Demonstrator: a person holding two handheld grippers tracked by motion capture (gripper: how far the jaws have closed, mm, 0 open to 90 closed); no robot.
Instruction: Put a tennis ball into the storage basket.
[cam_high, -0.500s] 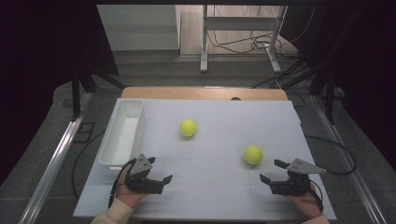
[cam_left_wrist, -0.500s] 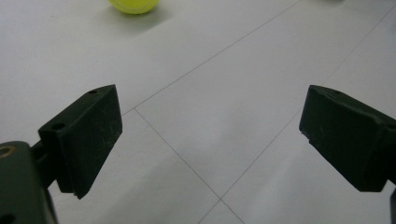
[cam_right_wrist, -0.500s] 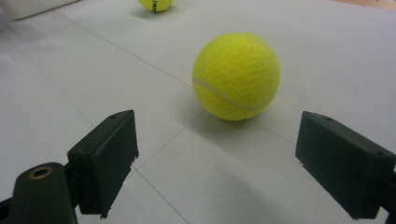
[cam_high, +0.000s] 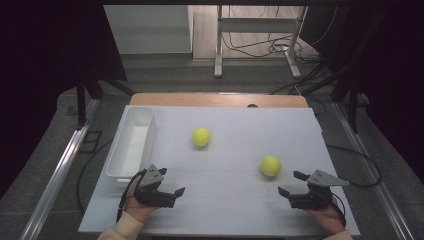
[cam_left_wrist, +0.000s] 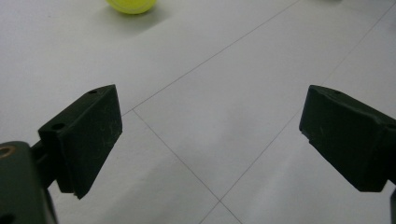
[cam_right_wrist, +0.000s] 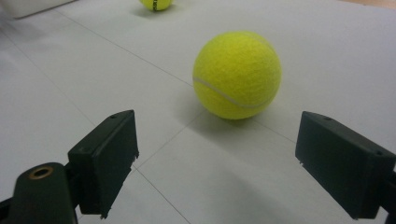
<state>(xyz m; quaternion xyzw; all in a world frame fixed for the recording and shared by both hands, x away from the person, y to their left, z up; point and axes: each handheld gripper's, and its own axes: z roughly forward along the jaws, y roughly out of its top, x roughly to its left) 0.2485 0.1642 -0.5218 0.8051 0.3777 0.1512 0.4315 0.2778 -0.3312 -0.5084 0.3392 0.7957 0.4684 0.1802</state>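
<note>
Two yellow tennis balls lie on the white table top. One ball (cam_high: 201, 137) sits near the middle, the other (cam_high: 270, 165) to the right and closer to me. My left gripper (cam_high: 172, 181) rests low at the front left, open, pointing right across bare table. In the left gripper view its jaws (cam_left_wrist: 211, 95) stand wide with nothing between them, and the middle ball (cam_left_wrist: 131, 4) peeks in at the top edge. My right gripper (cam_high: 288, 182) is open at the front right, just short of the nearer ball. In the right gripper view that ball (cam_right_wrist: 237, 74) lies ahead of the open gripper (cam_right_wrist: 217, 128), untouched.
A white rectangular tray (cam_high: 141, 111) stands along the table's left side, beside and beyond my left hand. The farther ball (cam_right_wrist: 156, 3) and a corner of the tray (cam_right_wrist: 28, 7) show at the top of the right gripper view. Cables and stand legs lie beyond the table's far edge.
</note>
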